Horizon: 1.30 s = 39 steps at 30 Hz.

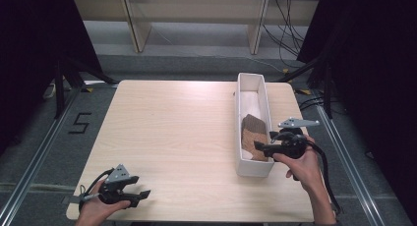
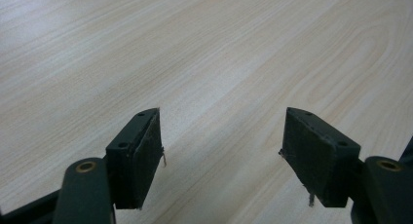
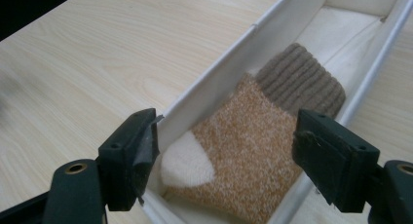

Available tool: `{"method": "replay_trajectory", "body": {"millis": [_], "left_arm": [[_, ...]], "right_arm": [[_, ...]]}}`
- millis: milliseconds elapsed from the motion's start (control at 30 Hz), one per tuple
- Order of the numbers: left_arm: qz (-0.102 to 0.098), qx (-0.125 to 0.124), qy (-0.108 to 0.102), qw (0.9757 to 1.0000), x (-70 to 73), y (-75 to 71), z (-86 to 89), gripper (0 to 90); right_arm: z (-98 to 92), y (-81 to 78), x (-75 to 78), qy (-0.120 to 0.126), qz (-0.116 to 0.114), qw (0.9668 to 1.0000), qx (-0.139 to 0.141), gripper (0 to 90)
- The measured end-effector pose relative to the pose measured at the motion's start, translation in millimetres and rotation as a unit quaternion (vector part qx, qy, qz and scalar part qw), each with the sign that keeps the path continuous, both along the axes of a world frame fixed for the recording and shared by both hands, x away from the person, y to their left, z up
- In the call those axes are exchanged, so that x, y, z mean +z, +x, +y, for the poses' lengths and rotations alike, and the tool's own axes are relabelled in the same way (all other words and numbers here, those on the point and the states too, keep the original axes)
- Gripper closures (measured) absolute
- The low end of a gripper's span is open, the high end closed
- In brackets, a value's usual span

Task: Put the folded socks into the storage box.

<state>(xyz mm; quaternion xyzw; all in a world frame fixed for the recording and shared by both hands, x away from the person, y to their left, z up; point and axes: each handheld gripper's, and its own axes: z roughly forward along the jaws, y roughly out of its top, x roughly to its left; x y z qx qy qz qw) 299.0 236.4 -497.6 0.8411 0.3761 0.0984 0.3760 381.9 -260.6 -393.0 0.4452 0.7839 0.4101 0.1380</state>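
- Presently, the right claw (image 1: 259,146) hangs over the near end of a long white bin (image 1: 244,119) at the right side of the bench (image 1: 172,137); a hand (image 1: 306,168) grips it from the near right.
- Right gripper view: its jaws stand wide apart, nothing between the pads, no contact with sock or bin wall.
- The sock (image 3: 248,146) lies flat in the near half of the bin, directly below the open jaws. Body is tan and speckled, with a cream patch at the near end and a brown ribbed cuff (image 3: 302,83) pointing toward the far end.
- The far half of the bin shows bare white floor.
- The left claw (image 1: 142,193) sits low at the near left corner of the bench, well apart from the bin, held in the left hand (image 1: 96,209).
- Left gripper view: jaws wide open, bare wood grain between the pads (image 2: 146,156); nothing held.
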Motion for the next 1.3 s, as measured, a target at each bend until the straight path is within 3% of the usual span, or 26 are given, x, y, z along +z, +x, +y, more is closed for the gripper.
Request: {"method": "replay_trajectory", "body": {"millis": [233, 300, 333, 500, 567, 633, 667, 700, 767, 800, 833, 867, 967, 1000, 1067, 1133, 1167, 1233, 1267, 1300], "left_arm": [[-0.004, 0.008, -0.001, 1.0, -1.1, -0.6, -0.8, 29.8], [-0.004, 0.01, -0.002, 0.9999, -1.1, -1.3, -0.2, 29.6], [-0.007, 0.005, 0.001, 1.0, -1.4, -1.6, 0.5, 29.6], [-0.007, 0.005, -0.002, 1.0, -1.4, -2.5, -1.7, 29.5], [-0.007, -0.001, 0.006, 1.0, -0.4, -2.3, -0.8, 29.5], [-0.009, 0.001, 0.003, 1.0, -1.0, -2.0, -1.3, 29.6], [-0.01, 0.0, 0.007, 0.9999, -1.0, -1.8, -1.1, 29.6], [-0.009, -0.005, 0.009, 0.9999, -1.1, -1.6, -1.1, 29.6], [-0.009, -0.005, 0.009, 0.9999, -0.9, -1.6, -1.2, 29.5], [-0.009, -0.005, 0.007, 0.9999, -0.7, -1.8, -1.3, 29.5], [-0.007, -0.001, 0.006, 1.0, -0.6, -2.4, -1.6, 29.5], [-0.007, 0.0, 0.006, 1.0, -0.7, -2.4, -1.4, 29.6], [-0.007, 0.0, 0.007, 1.0, -1.4, -2.3, -1.6, 29.5], [-0.008, -0.002, 0.006, 0.9999, -1.7, -2.0, -1.8, 29.5], [-0.008, -0.002, 0.007, 0.9999, -1.6, -2.0, -2.0, 29.5], [-0.011, -0.002, 0.003, 0.9999, -2.2, -2.0, -1.8, 29.4], [-0.01, 0.0, 0.002, 0.9999, -2.2, -2.0, -1.7, 29.4], [-0.01, 0.001, 0.002, 1.0, -2.1, -2.1, -1.7, 29.4], [-0.01, 0.0, 0.003, 0.9999, -1.9, -2.2, -1.6, 29.4], [-0.01, 0.0, 0.003, 0.9999, -1.9, -2.2, -1.6, 29.4]], "right_arm": [[-10.9, -13.2, -5.7, -0.001, 0.007, 1.0, -0.003, 24.4], [-14.8, -18.0, -6.9, 0.005, 0.009, 0.9999, -0.01, 24.1], [-14.6, -20.6, -8.0, 0.019, 0.016, 0.9996, -0.015, 23.8], [-22.1, -32.5, -14.0, 0.018, 0.008, 0.9997, -0.014, 22.9], [-26.2, -36.6, -13.6, 0.01, 0.002, 0.9999, -0.012, 22.8], [-26.5, -44.1, -13.8, 0.031, 0.011, 0.9992, -0.021, 22.3], [-29.4, -45.1, -14.2, 0.016, 0.002, 0.9998, -0.016, 22.0], [-28.8, -49.8, -14.3, 0.03, 0.009, 0.9993, -0.022, 21.8], [-30.5, -51.3, -15.2, 0.024, -0.003, 0.9995, -0.022, 21.8], [-29.7, -54.3, -14.9, 0.035, 0.013, 0.999, -0.023, 21.7], [-31.1, -55.5, -15.9, 0.03, 0.003, 0.9993, -0.023, 21.7], [-31.2, -57.7, -16.2, 0.038, 0.008, 0.999, -0.023, 21.6], [-34.5, -61.8, -19.5, 0.017, -0.002, 0.9996, -0.021, 21.4], [-33.3, -65.1, -22.6, 0.031, 0.005, 0.9991, -0.027, 21.2], [-34.9, -65.9, -23.6, 0.023, 0.0, 0.9995, -0.022, 20.8], [-35.7, -71.2, -30.1, 0.027, -0.011, 0.9994, -0.016, 20.2], [-34.5, -73.4, -32.1, 0.035, -0.004, 0.9992, -0.021, 20.1], [-35.5, -75.4, -35.3, 0.026, -0.012, 0.9994, -0.021, 20.1], [-34.0, -80.4, -38.5, 0.035, 0.004, 0.9991, -0.022, 20.1], [-34.0, -80.4, -38.5, 0.035, 0.004, 0.9991, -0.022, 20.1]]}}
